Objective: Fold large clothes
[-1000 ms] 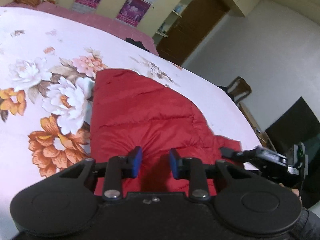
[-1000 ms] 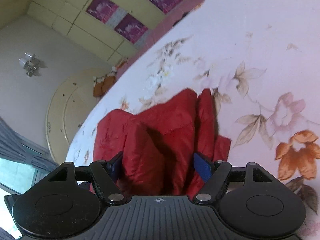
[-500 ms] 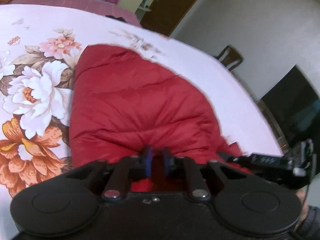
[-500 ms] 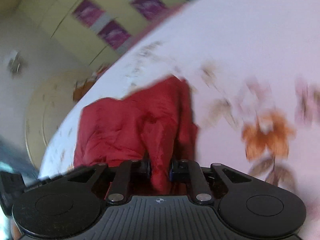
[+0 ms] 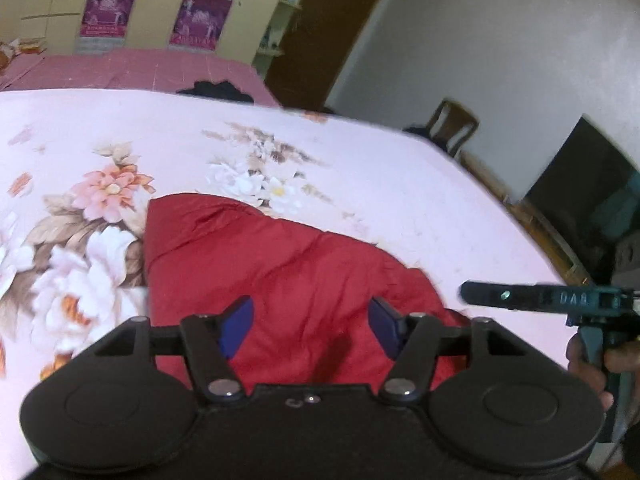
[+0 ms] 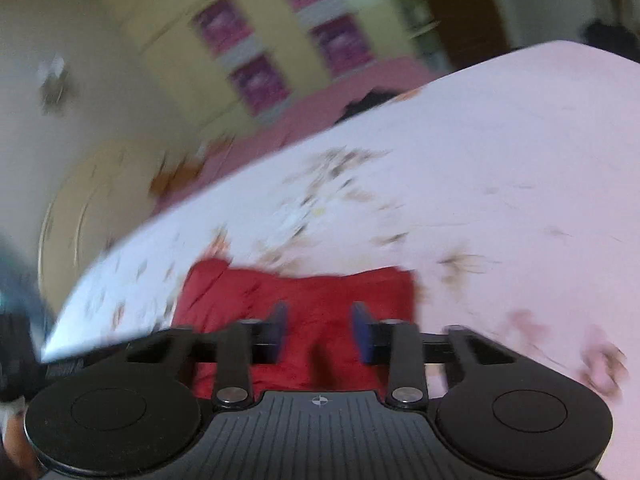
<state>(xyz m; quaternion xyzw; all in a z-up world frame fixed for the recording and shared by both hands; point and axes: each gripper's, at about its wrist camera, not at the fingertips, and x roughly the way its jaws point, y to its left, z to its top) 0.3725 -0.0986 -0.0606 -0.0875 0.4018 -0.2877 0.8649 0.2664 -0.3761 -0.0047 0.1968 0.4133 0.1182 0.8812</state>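
A red quilted jacket point(image 5: 280, 264) lies folded in a compact heap on the floral bedsheet point(image 5: 360, 168). My left gripper point(image 5: 312, 326) is open, its blue pads spread above the jacket's near edge, holding nothing. The right gripper shows in the left wrist view point(image 5: 504, 295) at the right, just off the jacket's right side. In the blurred right wrist view the jacket point(image 6: 320, 292) lies just ahead and my right gripper point(image 6: 318, 330) is open over its near edge, with nothing between the pads.
The pink floral sheet point(image 6: 500, 160) covers a wide bed. A dark garment point(image 5: 218, 90) lies at the bed's far edge. A wooden chair point(image 5: 452, 126) and a dark screen point(image 5: 588, 184) stand to the right, cupboards and a brown door behind.
Both grippers were shut on the jacket half a second ago; now both are open and have let it go. The jacket has settled flat, and both grippers have drawn back slightly.
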